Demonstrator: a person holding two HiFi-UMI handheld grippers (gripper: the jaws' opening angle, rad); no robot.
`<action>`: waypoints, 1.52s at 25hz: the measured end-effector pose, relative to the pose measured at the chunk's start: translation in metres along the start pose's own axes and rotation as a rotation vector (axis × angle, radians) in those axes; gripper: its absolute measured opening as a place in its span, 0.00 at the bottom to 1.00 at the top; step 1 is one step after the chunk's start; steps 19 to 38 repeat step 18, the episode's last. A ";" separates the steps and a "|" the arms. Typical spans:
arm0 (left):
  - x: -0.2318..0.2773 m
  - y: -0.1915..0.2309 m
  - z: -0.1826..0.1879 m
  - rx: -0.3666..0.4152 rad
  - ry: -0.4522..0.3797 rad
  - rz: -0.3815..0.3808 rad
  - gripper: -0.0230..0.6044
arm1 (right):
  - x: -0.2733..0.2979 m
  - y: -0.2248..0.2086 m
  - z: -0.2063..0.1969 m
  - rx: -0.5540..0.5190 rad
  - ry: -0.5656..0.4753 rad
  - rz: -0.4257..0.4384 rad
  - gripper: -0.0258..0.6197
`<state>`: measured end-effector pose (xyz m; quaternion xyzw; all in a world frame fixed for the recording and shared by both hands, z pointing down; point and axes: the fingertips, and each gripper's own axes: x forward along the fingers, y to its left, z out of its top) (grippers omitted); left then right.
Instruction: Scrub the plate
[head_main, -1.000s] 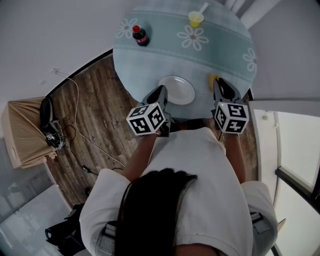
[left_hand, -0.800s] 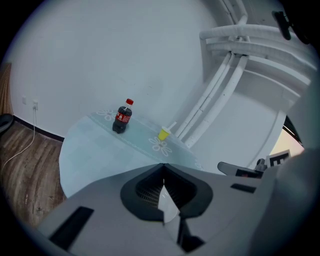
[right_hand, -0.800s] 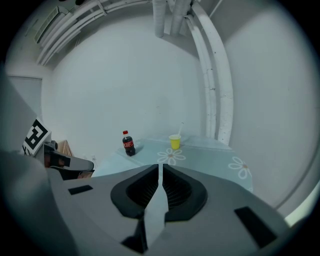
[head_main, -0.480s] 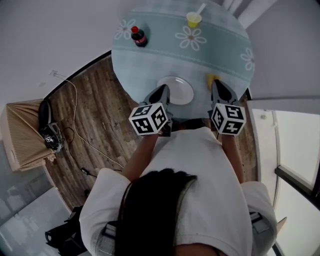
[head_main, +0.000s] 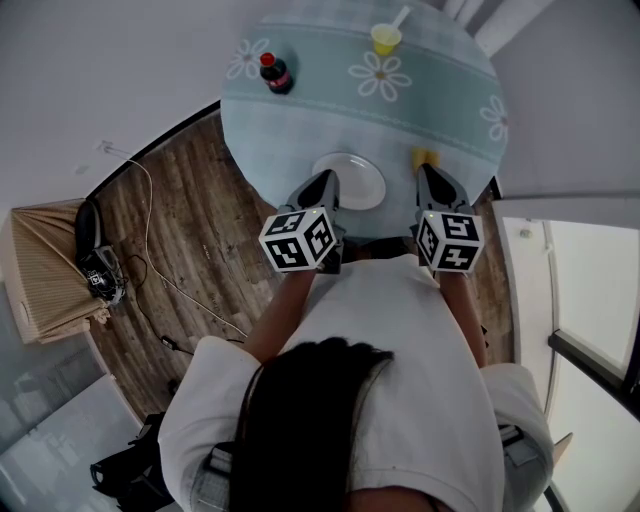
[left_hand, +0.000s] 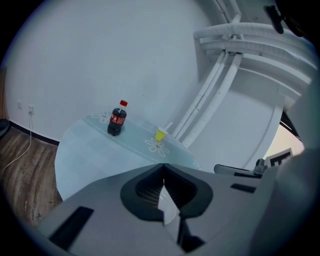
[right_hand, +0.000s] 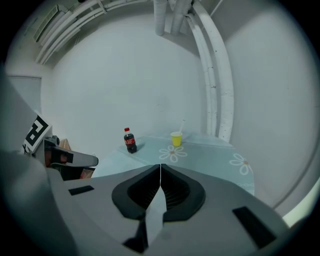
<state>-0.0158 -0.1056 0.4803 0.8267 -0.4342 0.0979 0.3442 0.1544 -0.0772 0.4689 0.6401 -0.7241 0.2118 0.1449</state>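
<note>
Your left fingers (head_main: 318, 188) and just-closed right fingers (head_main: 432, 180) were shut empty, the round white plate (head_main: 355, 178) between them, either already scrubbed or awaiting scrubbing.

Your right gripper's (right_hand: 160, 167) 2 jaws have just been closing and now meet tip to tip, with nothing showing between them. In the head view its cube (head_main: 448, 240) has edged slightly toward the plate (head_main: 362, 176).

plate (head_main: 352, 180): near rim hidden by left gripper (head_main: 324, 182) | yellow item (head_main: 423, 157): mostly hidden
</note>
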 end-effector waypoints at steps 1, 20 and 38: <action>0.000 0.000 -0.001 -0.001 0.003 0.001 0.05 | 0.000 0.000 -0.002 -0.002 0.005 0.000 0.09; 0.003 -0.003 -0.003 0.106 0.018 0.008 0.05 | 0.008 0.008 -0.019 -0.026 0.067 0.030 0.09; 0.003 -0.003 -0.003 0.106 0.018 0.008 0.05 | 0.008 0.008 -0.019 -0.026 0.067 0.030 0.09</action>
